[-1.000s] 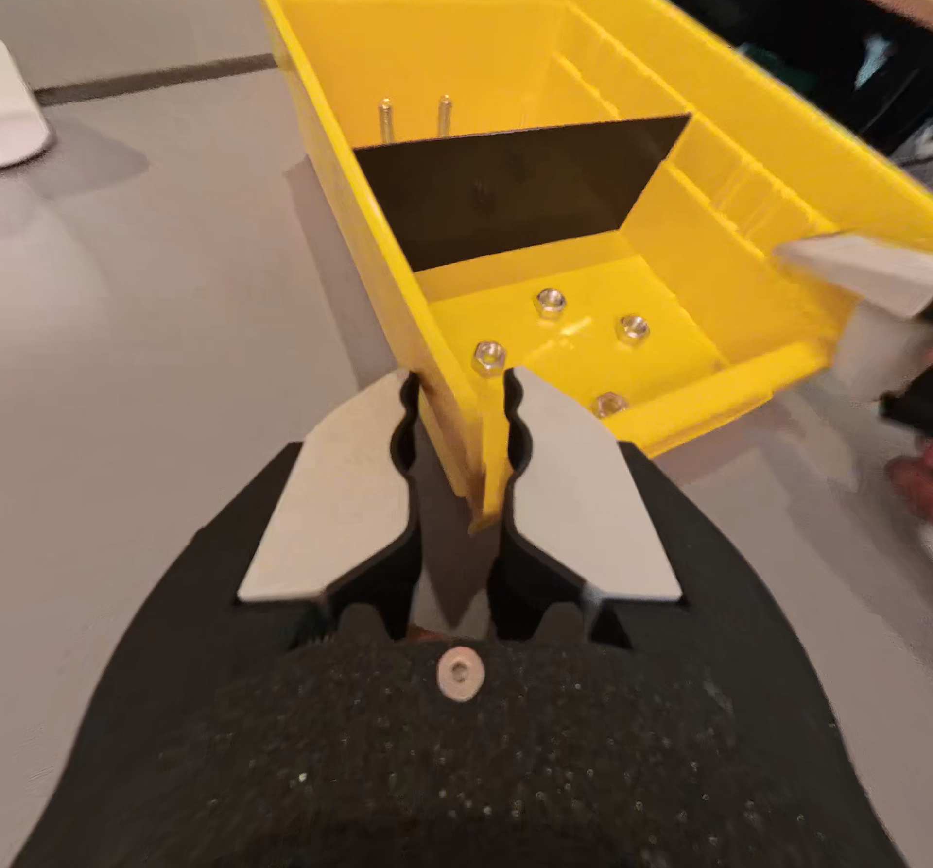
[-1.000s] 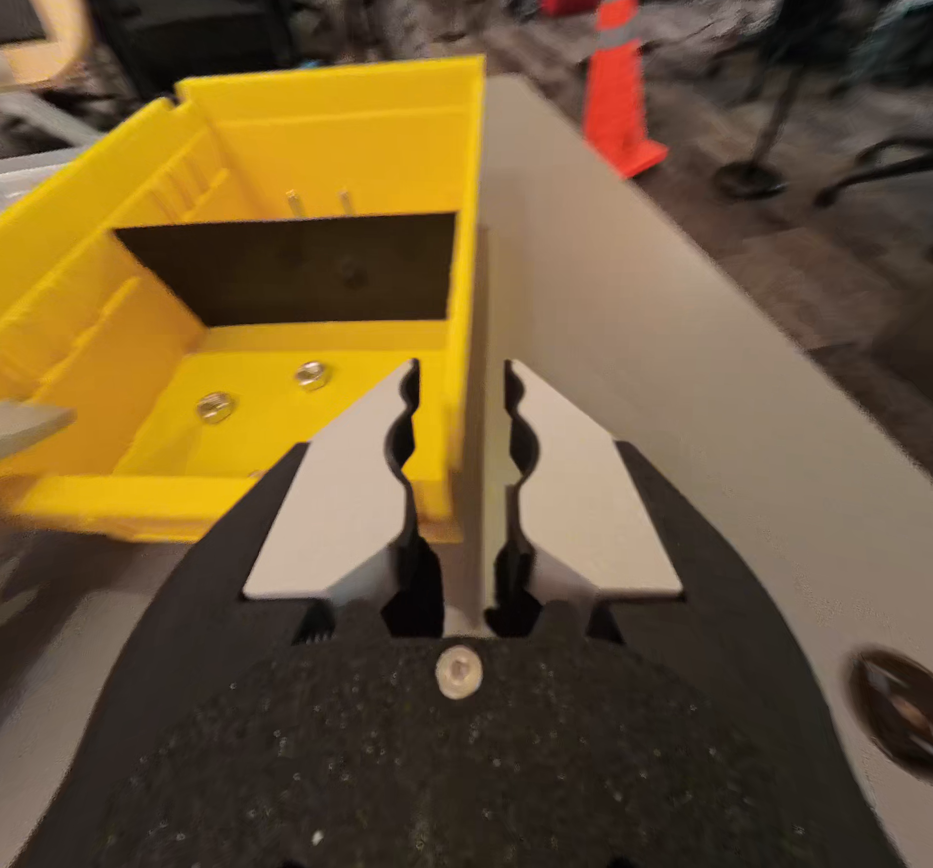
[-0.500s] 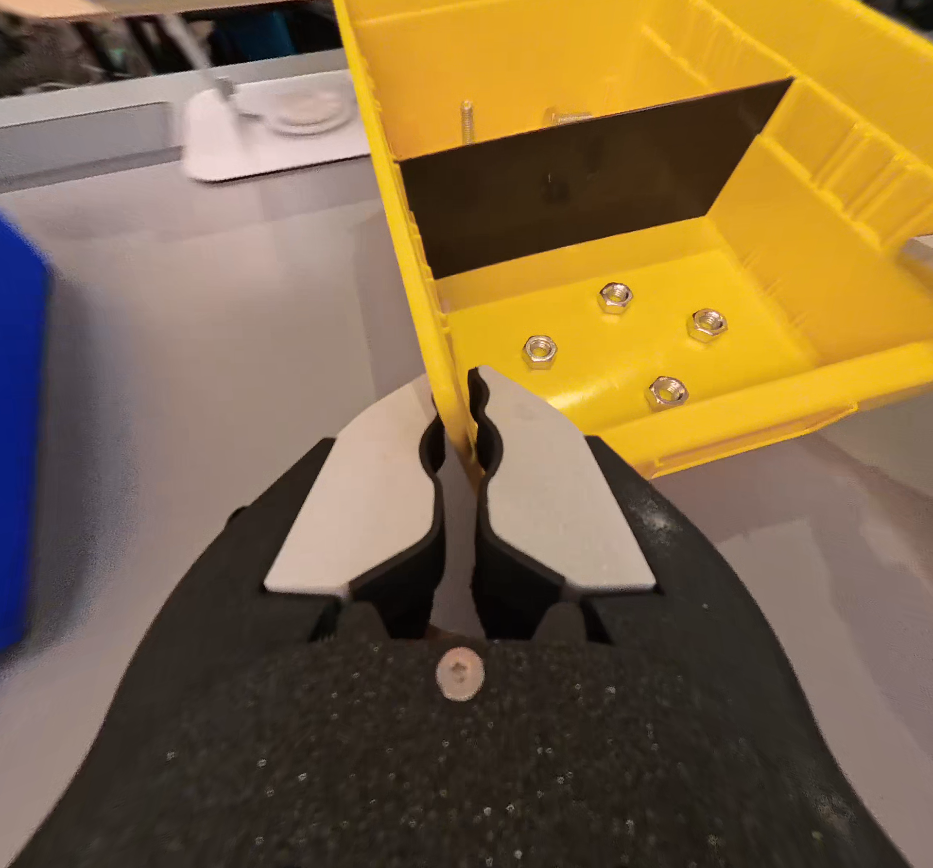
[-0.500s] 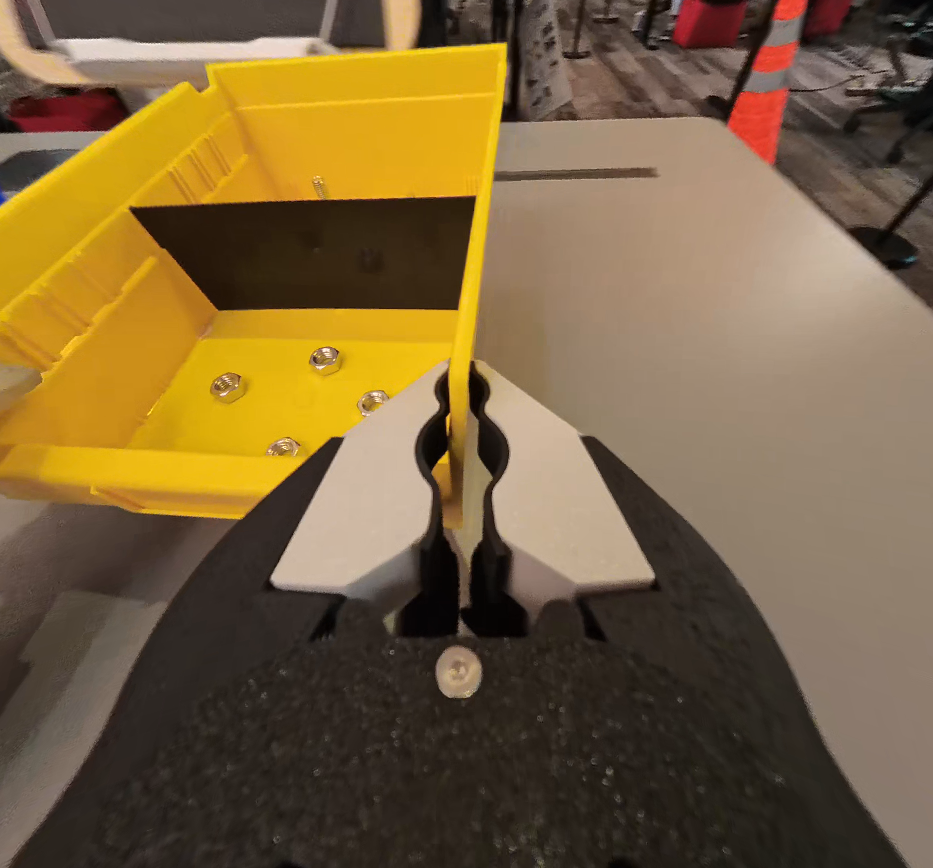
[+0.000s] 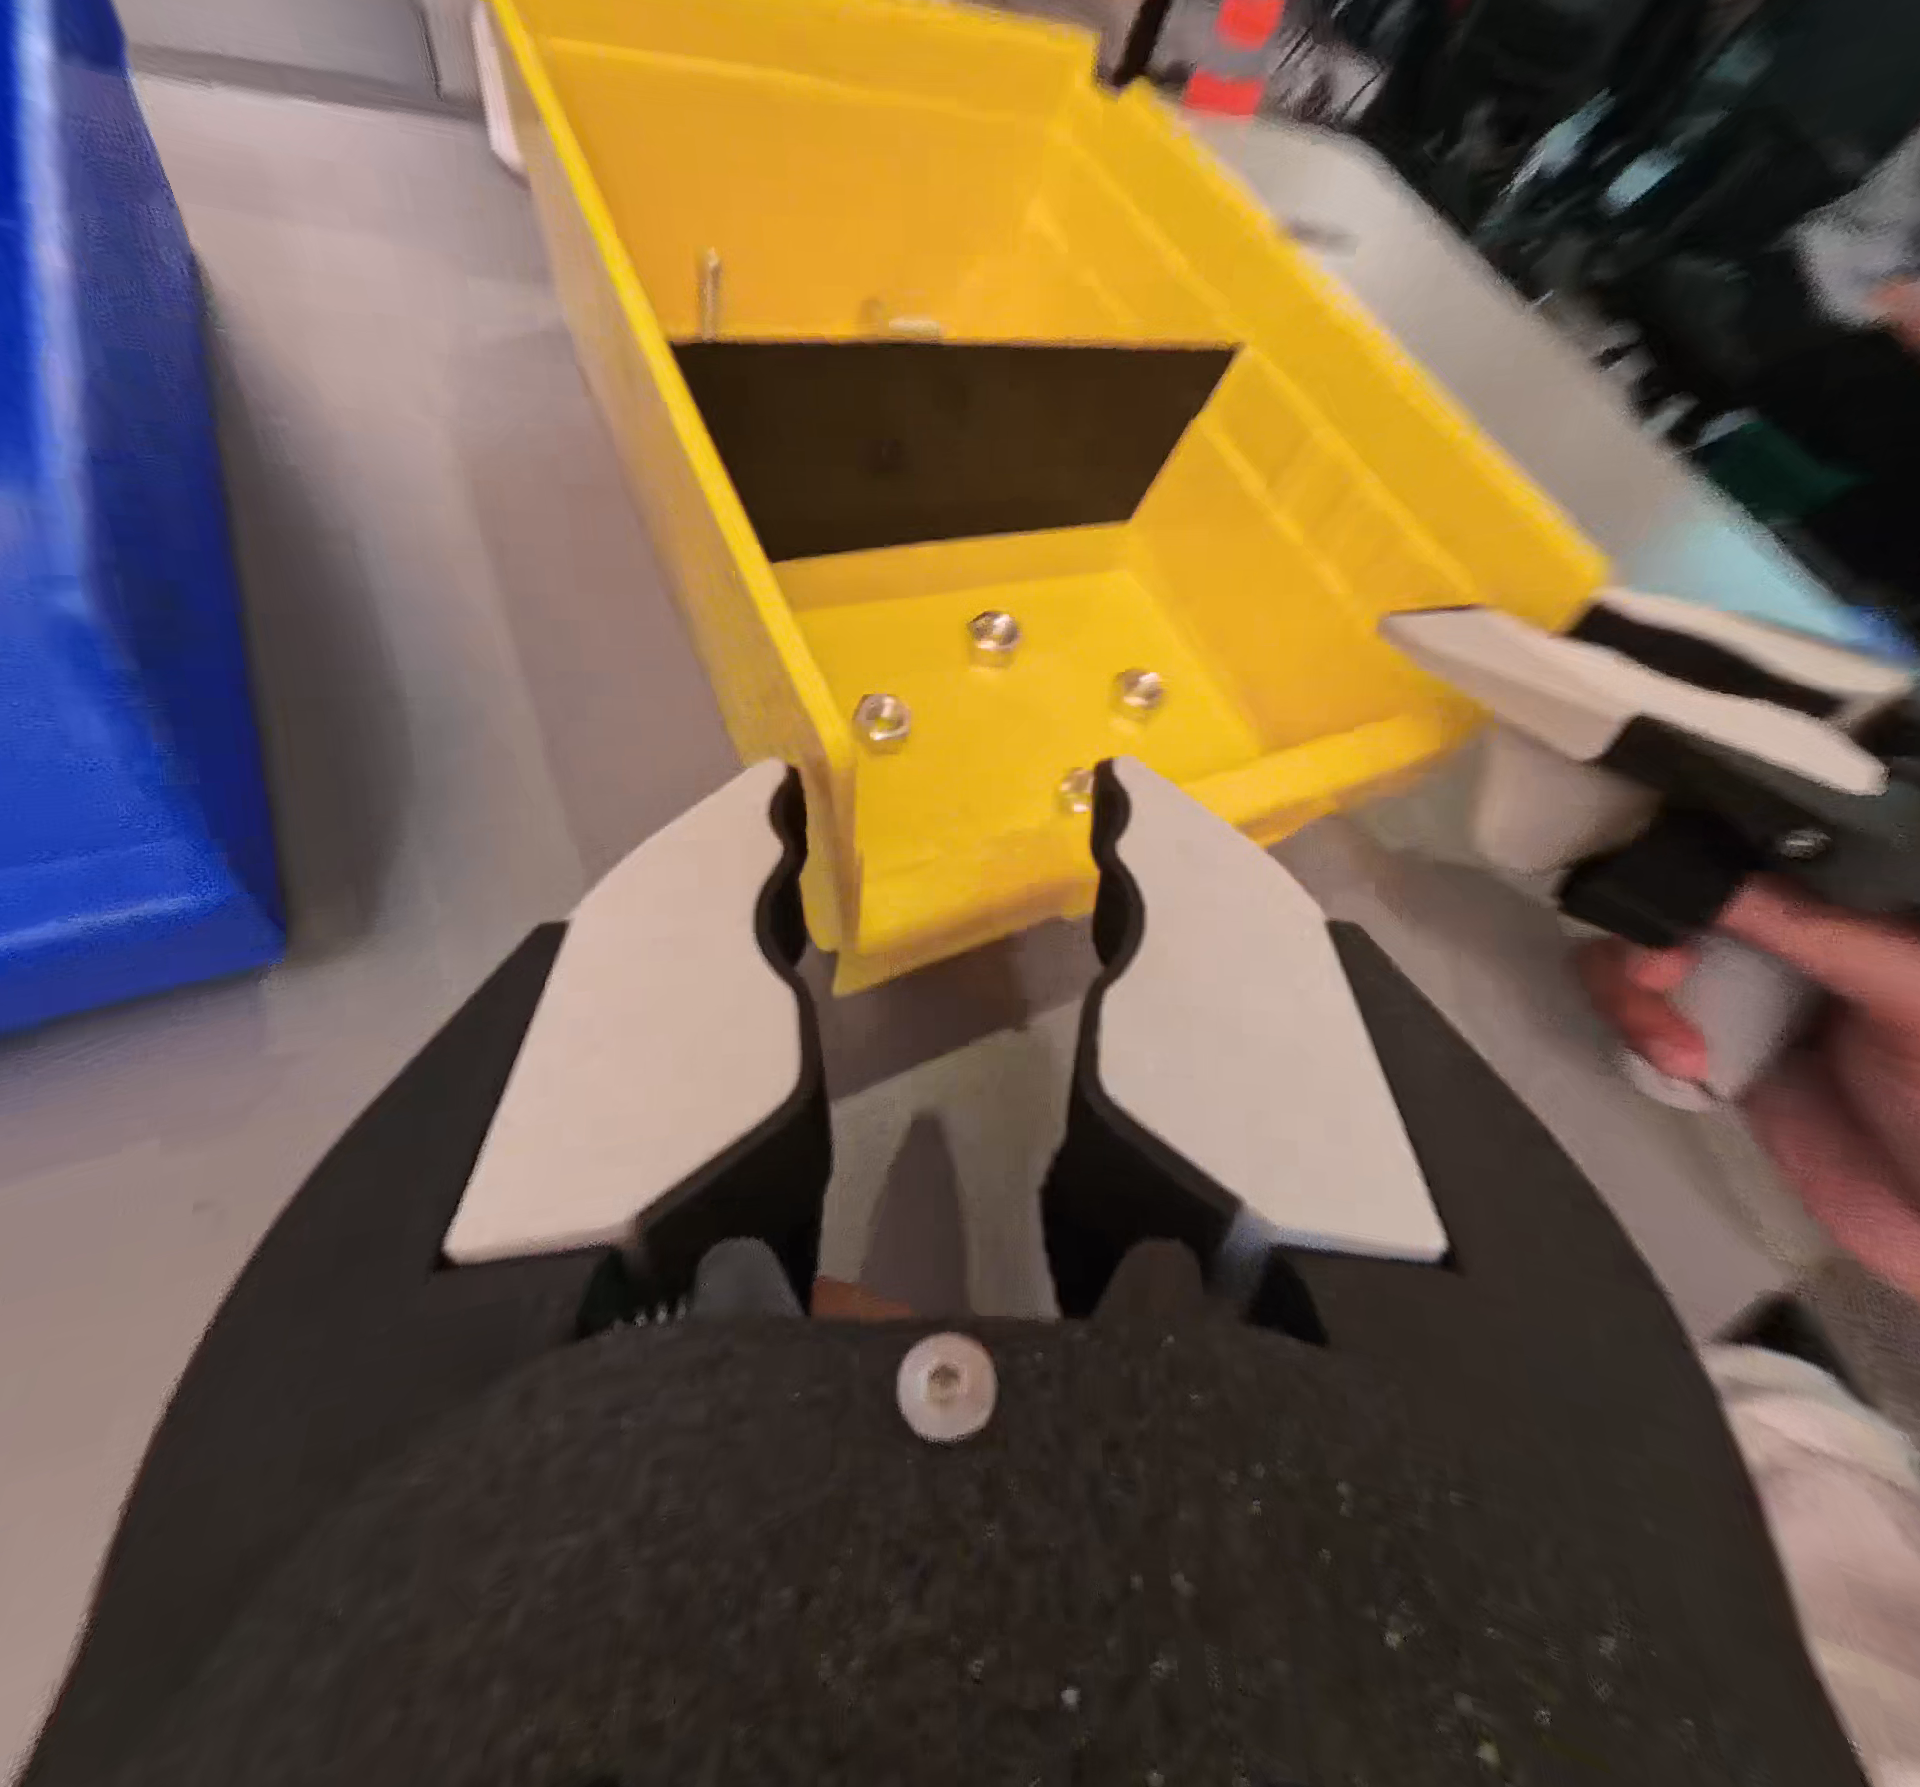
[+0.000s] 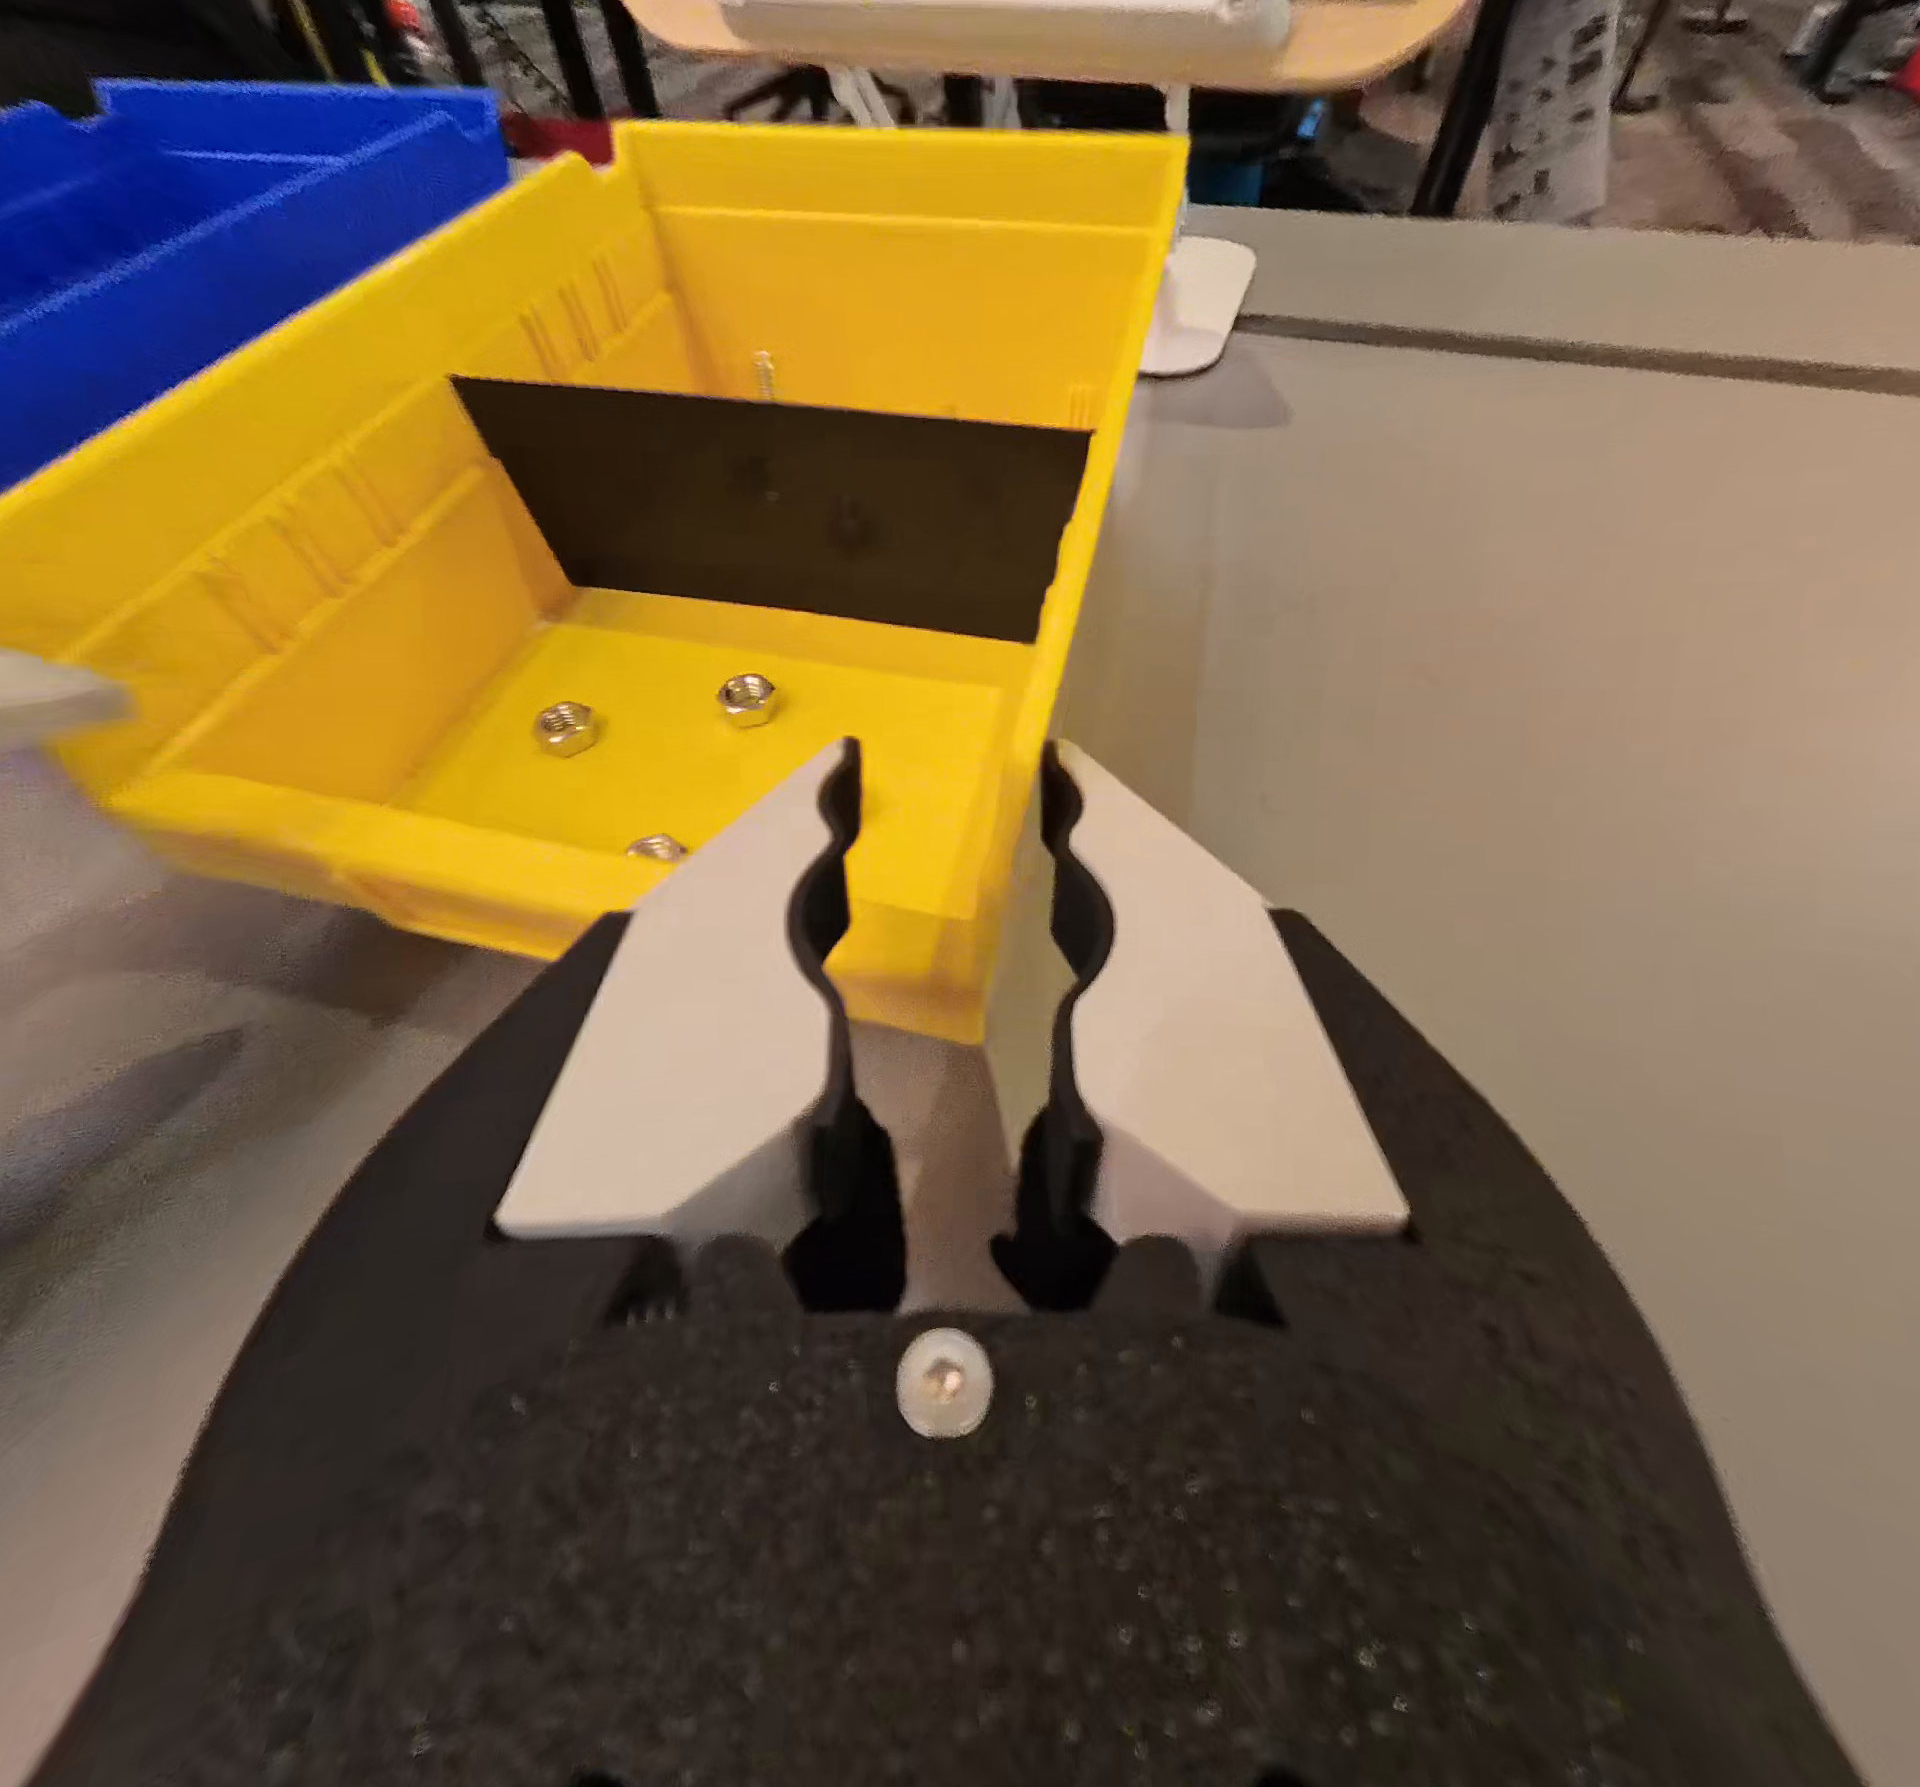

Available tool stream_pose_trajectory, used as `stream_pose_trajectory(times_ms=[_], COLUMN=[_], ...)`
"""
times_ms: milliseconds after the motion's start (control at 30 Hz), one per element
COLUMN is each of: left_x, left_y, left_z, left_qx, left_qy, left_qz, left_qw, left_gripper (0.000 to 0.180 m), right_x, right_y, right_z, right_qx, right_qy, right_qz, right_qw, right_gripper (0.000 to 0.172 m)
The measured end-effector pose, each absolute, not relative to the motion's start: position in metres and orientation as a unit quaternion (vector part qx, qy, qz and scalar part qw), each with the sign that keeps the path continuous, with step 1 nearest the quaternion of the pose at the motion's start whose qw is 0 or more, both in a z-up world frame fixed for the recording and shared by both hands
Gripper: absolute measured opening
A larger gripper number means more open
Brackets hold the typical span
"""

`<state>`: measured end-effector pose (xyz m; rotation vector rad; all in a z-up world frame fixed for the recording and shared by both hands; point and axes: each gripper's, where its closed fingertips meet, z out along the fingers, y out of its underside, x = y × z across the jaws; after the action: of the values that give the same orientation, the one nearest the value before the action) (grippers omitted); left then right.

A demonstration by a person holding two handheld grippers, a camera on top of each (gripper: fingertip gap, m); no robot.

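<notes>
The yellow plastic storage bin (image 5: 935,179) sits on the grey tabletop (image 6: 1507,698), its near front corners bracketed by two hand-held grippers. The left gripper (image 5: 945,781) stands wide open astride the bin's left front corner — the left side wall runs just inside one pad, the other pad well clear of it. The right gripper (image 6: 951,761) is parted more narrowly around the bin's right side wall, with a gap plain on the inner side, so nothing is clamped. A black flat divider panel (image 6: 790,511) splits the bin crosswise; four silver hex nuts (image 5: 992,636) lie loose on the floor of the near compartment, and thin metal bolts (image 5: 712,283) show behind the divider. A blue plastic bin (image 5: 94,490) stands just left of the yellow one. A person's hand (image 5: 1766,989) grips the right gripper's handle.
</notes>
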<state>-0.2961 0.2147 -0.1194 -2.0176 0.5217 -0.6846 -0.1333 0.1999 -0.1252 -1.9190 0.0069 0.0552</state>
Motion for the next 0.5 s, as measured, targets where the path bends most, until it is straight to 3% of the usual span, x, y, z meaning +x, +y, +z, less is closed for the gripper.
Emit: stream_pose_trajectory(times_ms=[167,333,500], left_x=[-0.416,-0.573,-0.581], left_y=[0.211,0.276,0.326], left_z=[-0.076,-0.124,-0.122], left_qx=[-0.784,-0.857,-0.845], left_qy=[0.152,0.103,0.105], left_qz=[-0.271,-0.109,-0.138], left_qw=[0.537,0.493,0.507], left_gripper=[0.051,0.061,0.055], right_x=[-0.118,-0.187,-0.32], right_y=[0.161,0.141,0.13], right_z=[-0.087,-0.056,-0.07], right_qx=[-0.775,-0.744,-0.751], right_qy=[-0.029,-0.103,-0.199], right_qz=[-0.014,0.015,0.149], right_qw=[0.631,0.66,0.611], right_gripper=[0.038,0.036,0.036])
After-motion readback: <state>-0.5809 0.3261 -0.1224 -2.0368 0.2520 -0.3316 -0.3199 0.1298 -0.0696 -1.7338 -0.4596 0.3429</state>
